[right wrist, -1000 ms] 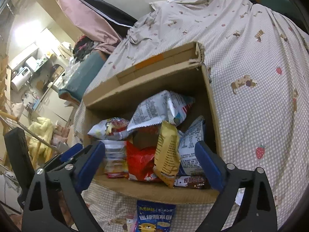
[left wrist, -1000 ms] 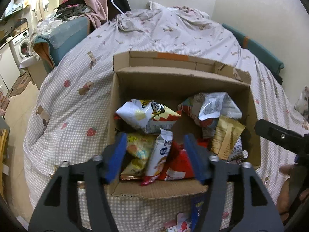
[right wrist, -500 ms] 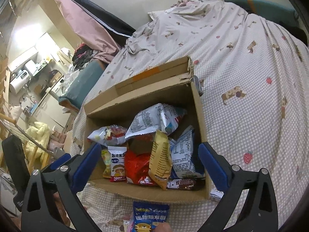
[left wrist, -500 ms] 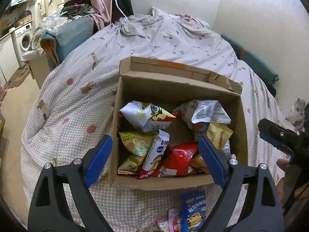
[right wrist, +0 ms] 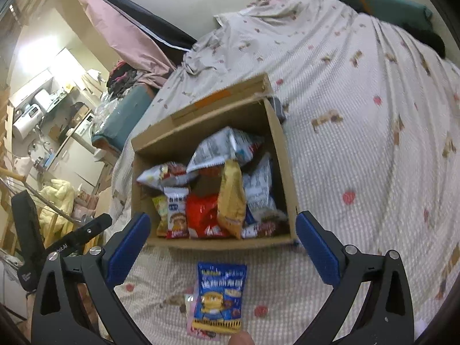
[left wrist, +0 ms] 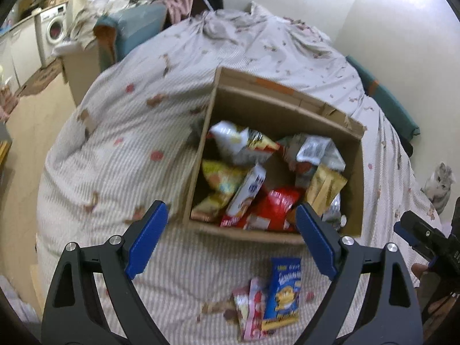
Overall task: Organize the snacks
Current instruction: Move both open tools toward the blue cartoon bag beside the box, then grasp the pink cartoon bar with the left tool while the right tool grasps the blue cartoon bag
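Snacks fill the cardboard box (left wrist: 353, 172) at frame centre, while a blue packet (right wrist: 220, 296) lies on the bedspread (right wrist: 359, 143) below it, between the empty, spread-jawed left gripper (left wrist: 231, 237) and right gripper (right wrist: 222, 247); next, I judge, comes grasping that packet.

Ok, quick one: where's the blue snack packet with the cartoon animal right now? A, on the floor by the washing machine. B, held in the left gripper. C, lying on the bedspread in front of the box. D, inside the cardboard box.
C: the blue packet lies flat on the bedspread, on the near side of the box, and neither open gripper touches it.
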{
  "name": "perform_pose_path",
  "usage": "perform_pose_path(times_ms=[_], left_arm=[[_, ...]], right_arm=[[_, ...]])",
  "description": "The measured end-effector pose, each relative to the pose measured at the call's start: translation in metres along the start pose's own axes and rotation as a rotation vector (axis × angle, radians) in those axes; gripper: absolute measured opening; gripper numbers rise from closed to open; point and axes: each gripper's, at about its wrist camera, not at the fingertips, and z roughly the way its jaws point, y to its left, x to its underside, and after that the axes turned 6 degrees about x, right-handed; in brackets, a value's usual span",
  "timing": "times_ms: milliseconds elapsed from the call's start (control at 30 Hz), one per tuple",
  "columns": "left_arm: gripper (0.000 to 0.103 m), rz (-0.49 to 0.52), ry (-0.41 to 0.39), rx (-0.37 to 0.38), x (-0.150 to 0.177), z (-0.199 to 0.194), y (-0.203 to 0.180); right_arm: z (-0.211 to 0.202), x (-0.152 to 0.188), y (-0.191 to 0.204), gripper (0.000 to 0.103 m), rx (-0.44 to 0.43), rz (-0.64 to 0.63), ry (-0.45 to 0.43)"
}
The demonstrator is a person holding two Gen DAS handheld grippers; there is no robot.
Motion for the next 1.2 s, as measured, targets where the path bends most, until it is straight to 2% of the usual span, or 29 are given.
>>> perform_pose_path(times_ms=[200,367,433,500,567,633,767,900,1000,1133,1200], left_arm=[[0.089,0.006,0.047,-0.028,0.023,-0.003,0.003],[0.087,-0.023,0.174,-0.02,0.051,0.018,0.007],[0.08,-0.026,0.252,-0.018,0.066,0.036,0.005],[0.067,-0.021,0.33,-0.021,0.079,0.053,0.003],[0.062,-0.044,0.405,-0.03,0.095,0.071,0.003],[0.062,-0.054,0.446,-0.035,0.105,0.081,0.002],[0.056,0.008,0.481,-0.065,0.118,0.094,-0.007],[0.056,0.03,0.48,-0.07,0.124,0.097,-0.013],[0.056,0.061,0.48,-0.053,0.127,0.1,-0.025],[0.055,0.115,0.509,0.025,0.134,0.105,-0.053],[0.055,0.147,0.491,-0.008,0.135,0.103,-0.06]], right_arm=[[-0.001,0.023,-0.005,0.103,0.015,0.027,0.064],[0.001,0.045,-0.01,0.103,0.037,0.05,0.12],[0.003,0.052,-0.011,0.103,0.049,0.046,0.139],[0.004,0.057,-0.014,0.103,0.064,0.044,0.15],[0.007,0.06,-0.017,0.103,0.076,0.048,0.163],[0.008,0.061,-0.021,0.103,0.088,0.05,0.169],[0.01,0.063,-0.026,0.103,0.099,0.059,0.179],[0.01,0.064,-0.027,0.103,0.096,0.059,0.185],[0.012,0.064,-0.025,0.103,0.092,0.057,0.187],[0.014,0.064,-0.023,0.103,0.092,0.054,0.189],[0.014,0.063,-0.023,0.103,0.094,0.052,0.186]])
